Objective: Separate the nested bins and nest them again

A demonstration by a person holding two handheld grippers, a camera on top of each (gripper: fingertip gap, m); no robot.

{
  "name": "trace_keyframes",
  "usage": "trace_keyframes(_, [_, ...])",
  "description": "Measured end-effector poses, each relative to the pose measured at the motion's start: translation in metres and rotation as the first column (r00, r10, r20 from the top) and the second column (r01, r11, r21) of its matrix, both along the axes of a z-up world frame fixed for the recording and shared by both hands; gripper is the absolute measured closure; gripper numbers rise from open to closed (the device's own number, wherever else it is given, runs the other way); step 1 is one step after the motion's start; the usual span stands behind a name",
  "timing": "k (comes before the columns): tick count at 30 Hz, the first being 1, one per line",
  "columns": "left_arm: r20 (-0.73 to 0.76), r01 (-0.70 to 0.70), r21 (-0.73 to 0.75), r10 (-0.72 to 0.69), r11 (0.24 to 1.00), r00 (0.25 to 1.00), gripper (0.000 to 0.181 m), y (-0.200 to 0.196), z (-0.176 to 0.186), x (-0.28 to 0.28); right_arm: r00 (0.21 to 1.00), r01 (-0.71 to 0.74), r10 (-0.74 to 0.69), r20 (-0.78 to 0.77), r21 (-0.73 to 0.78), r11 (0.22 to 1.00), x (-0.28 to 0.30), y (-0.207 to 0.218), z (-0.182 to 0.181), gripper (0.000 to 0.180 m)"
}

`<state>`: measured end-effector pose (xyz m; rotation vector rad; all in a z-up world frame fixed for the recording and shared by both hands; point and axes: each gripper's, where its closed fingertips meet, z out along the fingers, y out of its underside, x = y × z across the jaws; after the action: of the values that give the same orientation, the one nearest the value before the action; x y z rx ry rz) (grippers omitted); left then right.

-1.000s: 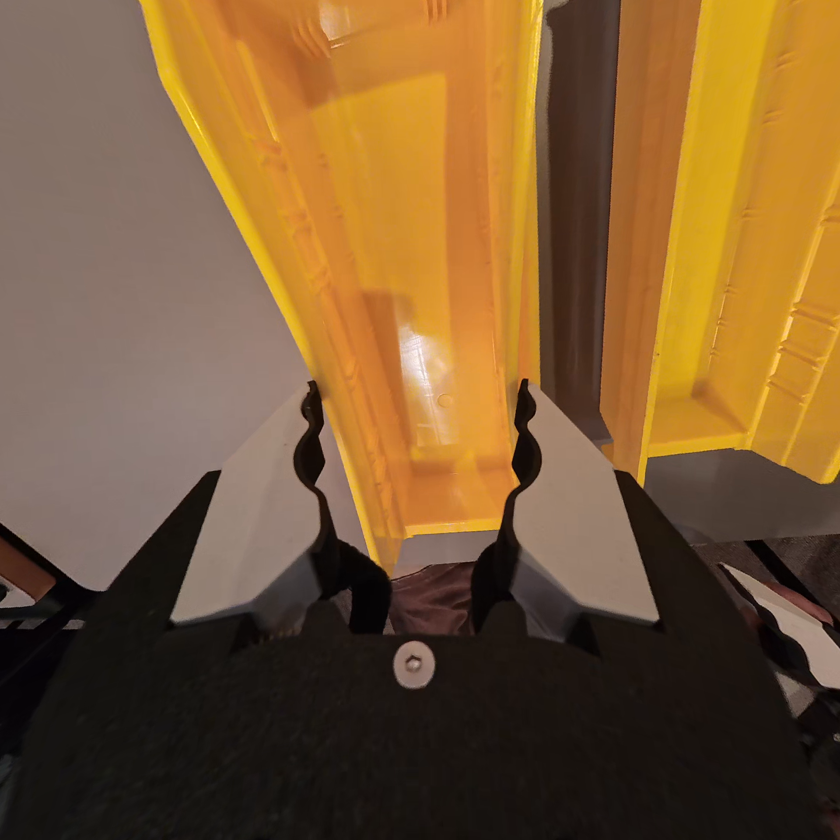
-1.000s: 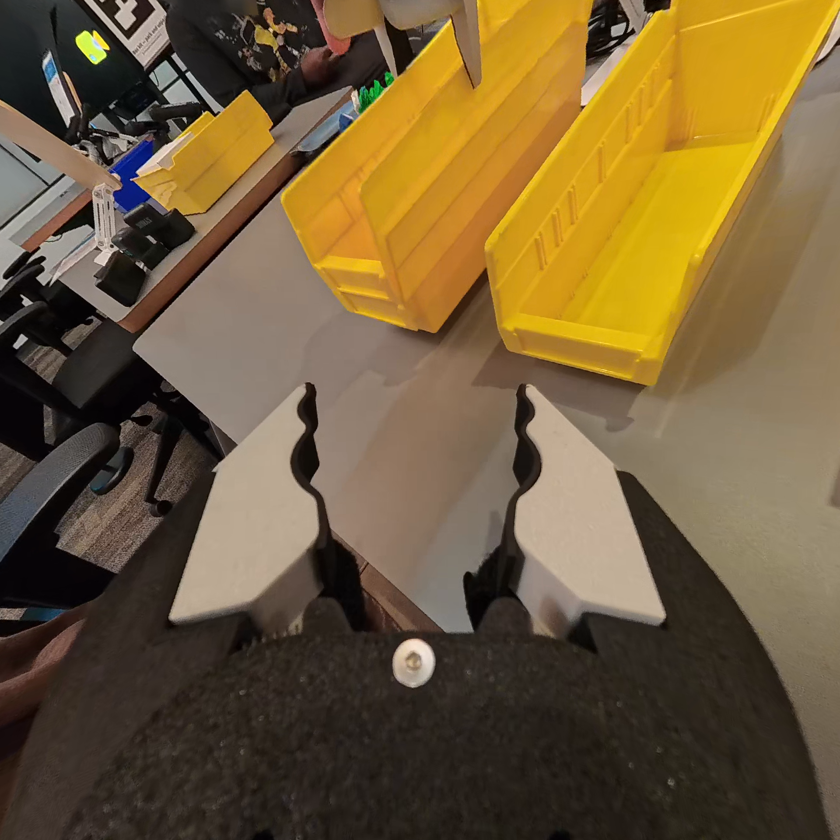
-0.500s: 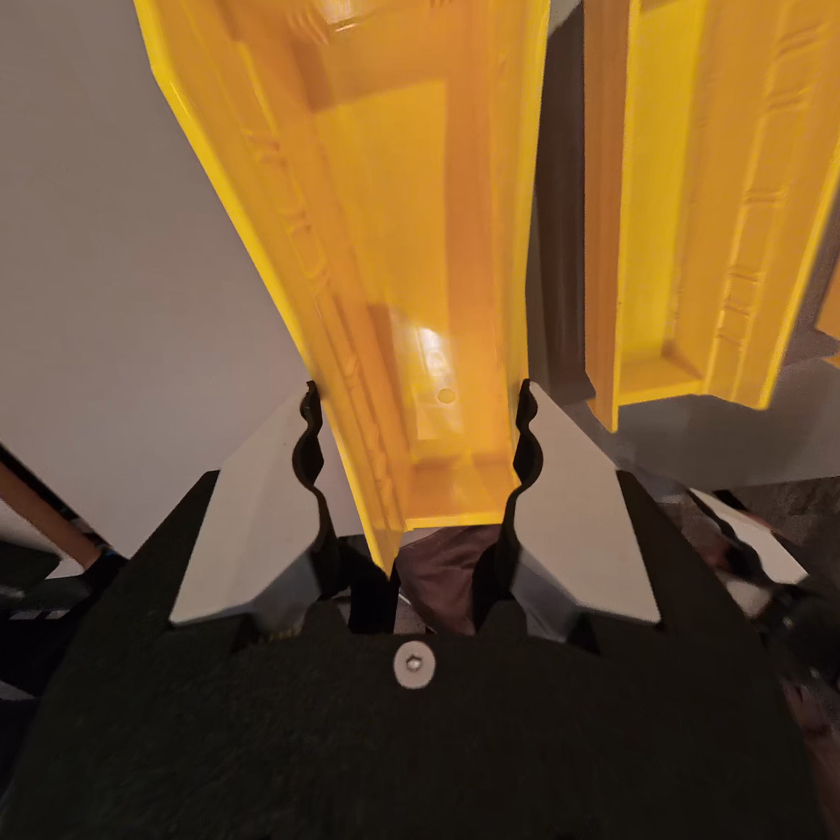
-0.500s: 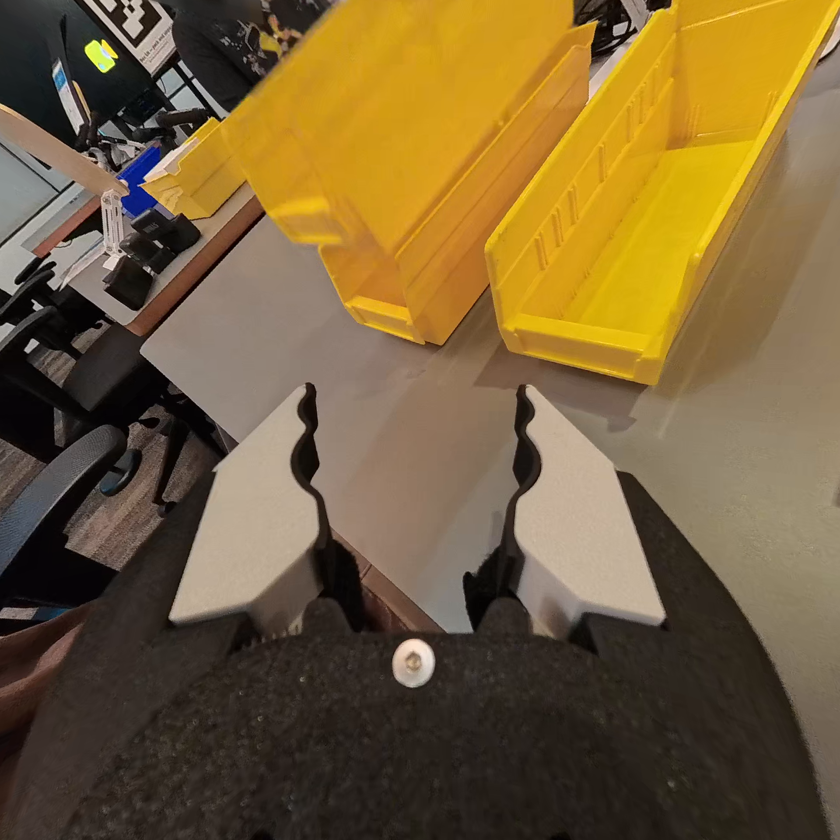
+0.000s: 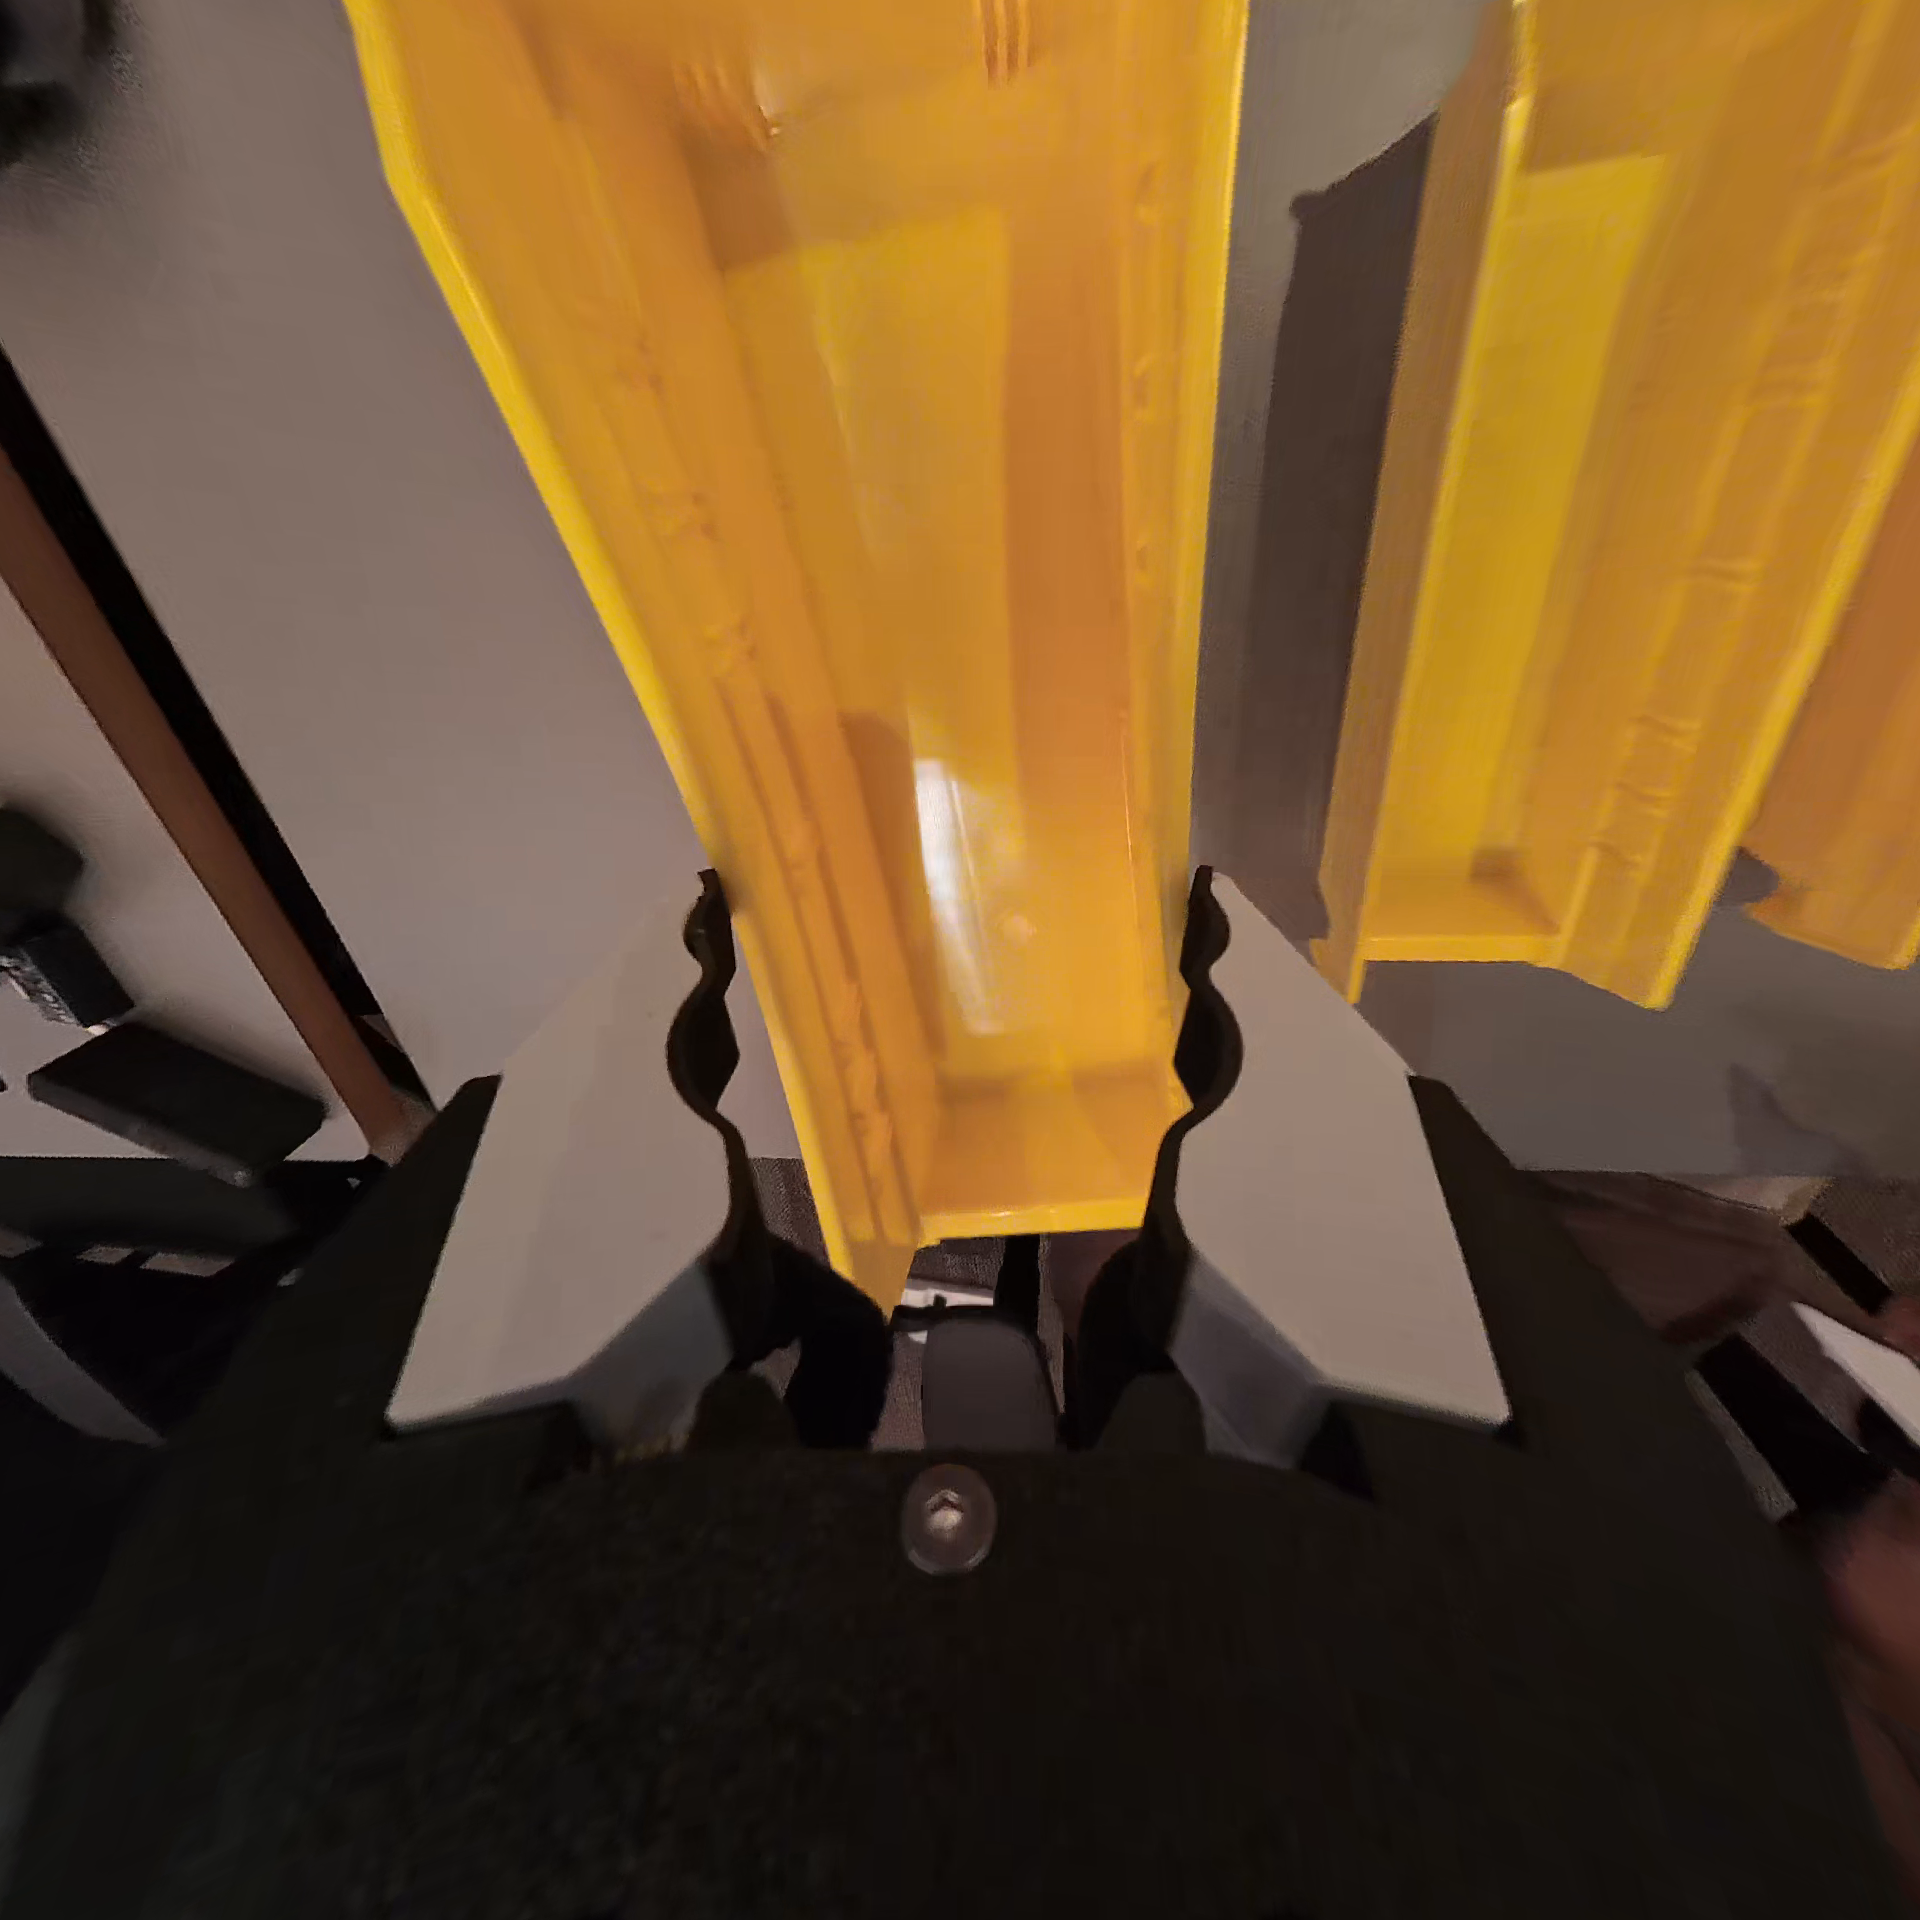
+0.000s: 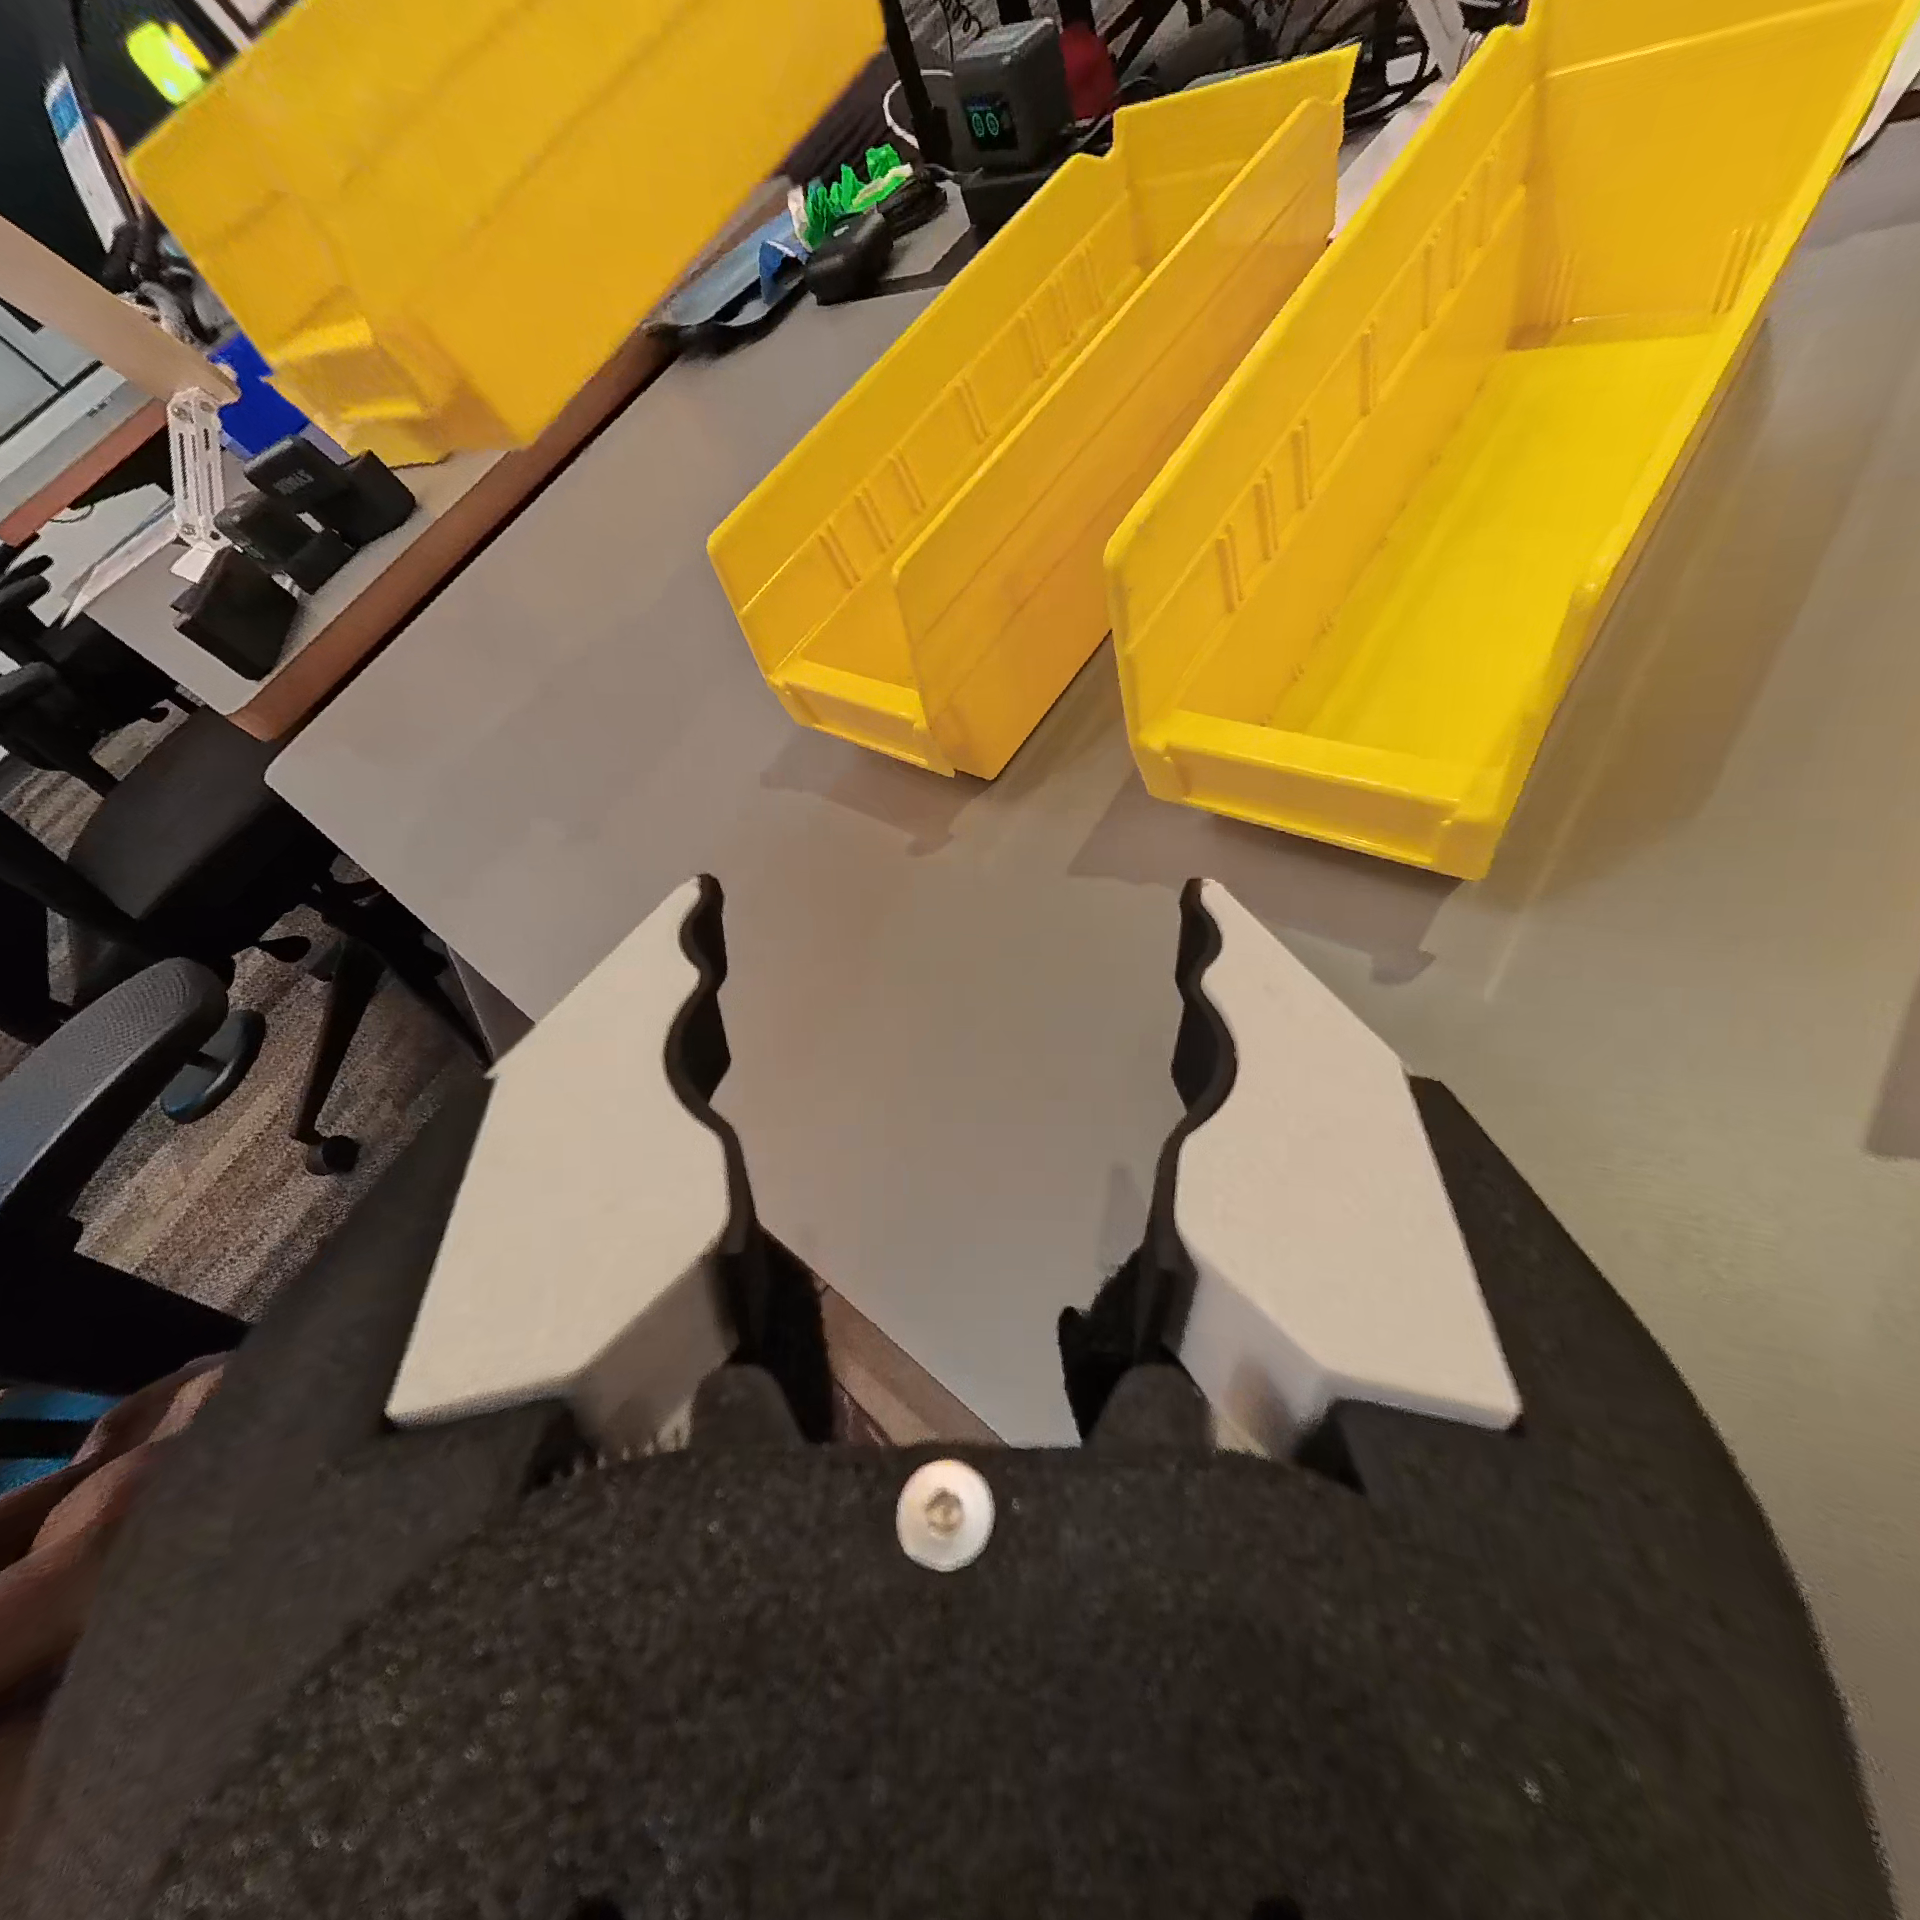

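Note:
My left gripper [image 5: 951,904] is shut across the near end of a long yellow bin [image 5: 987,623], with one finger outside each side wall. In the right wrist view this bin [image 6: 499,208] hangs in the air at the upper left, above the table's left edge. Two more yellow bins stand side by side on the grey table [image 6: 644,644]: a middle one [image 6: 997,540] and a right one [image 6: 1455,499], both open-topped and empty. They also show to the right in the left wrist view [image 5: 1558,520]. My right gripper [image 6: 951,904] is open and empty, low over the table's front part.
A second desk [image 6: 343,613] stands to the left with black blocks [image 6: 281,530] and a blue box. Black office chairs [image 6: 104,1049] stand on the carpet at the left. Cables and small devices [image 6: 883,218] lie at the table's back edge.
The bin in my left gripper has come up out of the middle bin and swung up and to the left. My right gripper has stayed open and almost still.

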<state>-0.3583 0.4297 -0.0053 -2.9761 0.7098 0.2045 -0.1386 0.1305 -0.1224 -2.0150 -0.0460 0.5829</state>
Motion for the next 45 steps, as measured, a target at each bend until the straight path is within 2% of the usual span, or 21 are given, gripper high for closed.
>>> trace_keyframes(7, [-0.003, -0.024, -0.074, 0.024, 0.997, 1.0, 0.096, 0.011, -0.079, -0.022, 1.0, 0.0, -0.001, -0.017, -0.026, 1.0, 0.004, 0.002, -0.007, 0.092])
trace_keyframes(14, [-0.005, 0.006, -0.097, -0.007, 0.995, 1.0, 0.095, 0.018, -0.125, -0.016, 1.0, -0.017, 0.016, -0.023, -0.04, 0.999, 0.0, 0.001, -0.01, 0.092])
trace_keyframes(23, [-0.027, 0.038, -0.081, -0.04, 0.996, 0.999, 0.092, 0.026, -0.14, -0.011, 0.999, -0.037, 0.036, -0.018, -0.057, 0.998, -0.004, 0.0, -0.014, 0.092])
trace_keyframes(31, [-0.037, 0.078, -0.035, -0.079, 0.996, 0.996, 0.07, 0.032, -0.141, -0.02, 1.0, -0.009, 0.008, -0.019, -0.086, 0.996, 0.006, 0.0, -0.016, 0.092])
trace_keyframes(33, [-0.018, 0.077, -0.055, -0.078, 0.996, 0.997, 0.052, 0.025, -0.136, -0.021, 1.0, 0.015, -0.016, -0.011, -0.083, 0.996, 0.016, 0.0, -0.015, 0.092])
trace_keyframes(36, [0.114, 0.033, -0.007, -0.032, 0.999, 0.993, 0.047, 0.026, -0.108, -0.013, 0.998, 0.058, -0.059, -0.009, -0.073, 0.996, 0.035, 0.002, -0.013, 0.092])
trace_keyframes(38, [0.225, 0.009, 0.078, -0.027, 0.997, 0.974, 0.052, 0.032, -0.079, -0.006, 0.996, 0.091, -0.091, -0.01, -0.065, 0.994, 0.048, 0.003, -0.011, 0.092])
trace_keyframes(41, [0.438, 0.009, 0.282, -0.138, 0.959, 0.888, 0.067, 0.018, -0.022, 0.01, 0.99, 0.142, -0.141, 0.013, -0.047, 0.989, 0.068, 0.003, -0.009, 0.093])
trace_keyframes(43, [0.542, 0.012, 0.437, -0.274, 0.899, 0.795, 0.077, -0.025, 0.009, 0.012, 0.981, 0.188, -0.187, 0.051, -0.01, 0.982, 0.084, 0.004, -0.005, 0.094])
trace_keyframes(44, [0.556, 0.011, 0.508, -0.338, 0.861, 0.759, 0.091, -0.055, 0.016, 0.004, 0.976, 0.206, -0.207, 0.069, 0.015, 0.978, 0.091, 0.004, -0.001, 0.094])
trace_keyframes(45, [0.547, 0.006, 0.583, -0.398, 0.812, 0.736, 0.095, -0.086, 0.017, -0.006, 0.971, 0.222, -0.225, 0.087, 0.039, 0.974, 0.096, 0.004, 0.003, 0.094])
